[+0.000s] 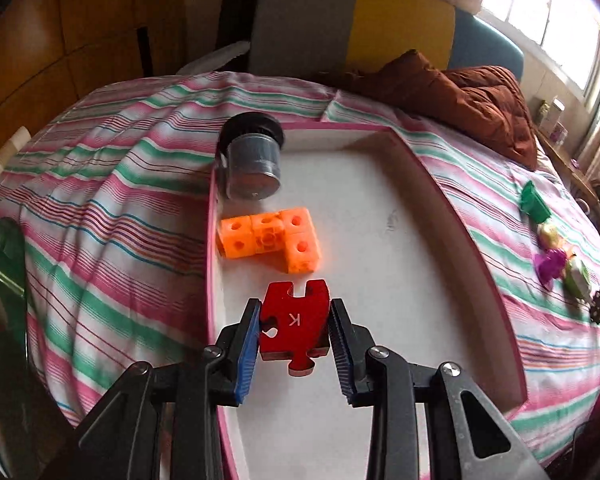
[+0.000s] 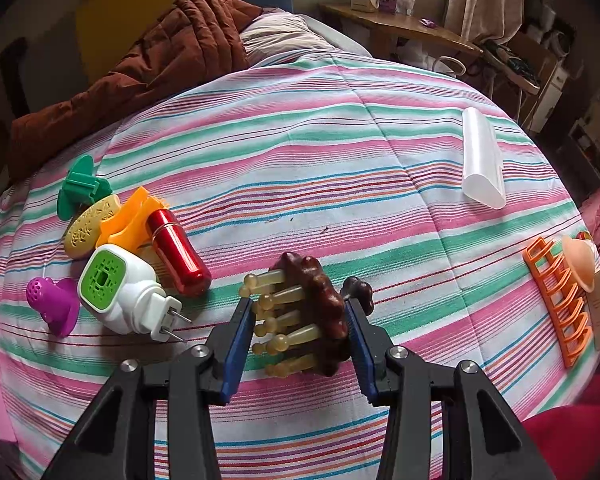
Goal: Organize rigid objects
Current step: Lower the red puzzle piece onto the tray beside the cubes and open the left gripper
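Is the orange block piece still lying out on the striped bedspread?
No, the orange block piece sits inside the white tray, beside the dark jar.

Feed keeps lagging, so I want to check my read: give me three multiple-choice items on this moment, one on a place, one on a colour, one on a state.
1. Where is the orange block piece?
A. on the striped sheet
B. inside the white tray
C. in the right claw

2. What colour is the puzzle piece marked K?
A. red
B. green
C. purple

3. What is the right claw doing?
A. open above bare sheet
B. shut on the brown massage brush
C. shut on the red cylinder

Key: 1 B, it lies on the tray floor near the black-lidded jar; 2 A, red between the left claw pads; 3 B, both pads touch the brush.
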### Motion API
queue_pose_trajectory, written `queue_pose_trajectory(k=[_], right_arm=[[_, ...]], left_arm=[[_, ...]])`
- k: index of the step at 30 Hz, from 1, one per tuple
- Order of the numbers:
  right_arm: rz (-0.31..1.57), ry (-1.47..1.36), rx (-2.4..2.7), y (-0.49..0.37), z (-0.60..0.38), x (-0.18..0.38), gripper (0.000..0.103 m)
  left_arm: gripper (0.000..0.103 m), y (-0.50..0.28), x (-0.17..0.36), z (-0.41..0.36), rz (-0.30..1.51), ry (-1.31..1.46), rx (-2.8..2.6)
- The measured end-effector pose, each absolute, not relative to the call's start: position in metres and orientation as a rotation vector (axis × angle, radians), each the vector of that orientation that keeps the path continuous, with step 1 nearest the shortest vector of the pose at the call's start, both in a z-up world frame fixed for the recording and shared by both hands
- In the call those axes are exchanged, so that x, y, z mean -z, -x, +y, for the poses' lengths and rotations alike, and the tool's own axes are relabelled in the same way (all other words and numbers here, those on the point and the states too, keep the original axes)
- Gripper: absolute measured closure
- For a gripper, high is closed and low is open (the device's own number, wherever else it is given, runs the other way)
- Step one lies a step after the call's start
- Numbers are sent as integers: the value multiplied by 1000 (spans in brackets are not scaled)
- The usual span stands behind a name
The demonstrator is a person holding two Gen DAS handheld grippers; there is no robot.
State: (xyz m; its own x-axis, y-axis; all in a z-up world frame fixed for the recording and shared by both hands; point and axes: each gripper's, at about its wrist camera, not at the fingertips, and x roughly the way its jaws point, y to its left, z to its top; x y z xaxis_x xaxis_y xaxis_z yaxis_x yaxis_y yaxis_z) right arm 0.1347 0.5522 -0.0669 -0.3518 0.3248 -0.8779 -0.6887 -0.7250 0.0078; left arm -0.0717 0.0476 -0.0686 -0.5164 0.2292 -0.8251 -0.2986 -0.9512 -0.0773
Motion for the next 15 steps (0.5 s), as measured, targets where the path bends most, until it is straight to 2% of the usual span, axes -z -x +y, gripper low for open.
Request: queue_pose_trajectory(k=[7, 15], right_arm=[[493, 1248, -2103, -133, 553, 67, 57], [480, 1250, -2101, -132, 550, 67, 57]], left_arm=[[70, 81, 73, 50, 187, 1297, -2553], [69, 63, 59, 42, 171, 1274, -2594]])
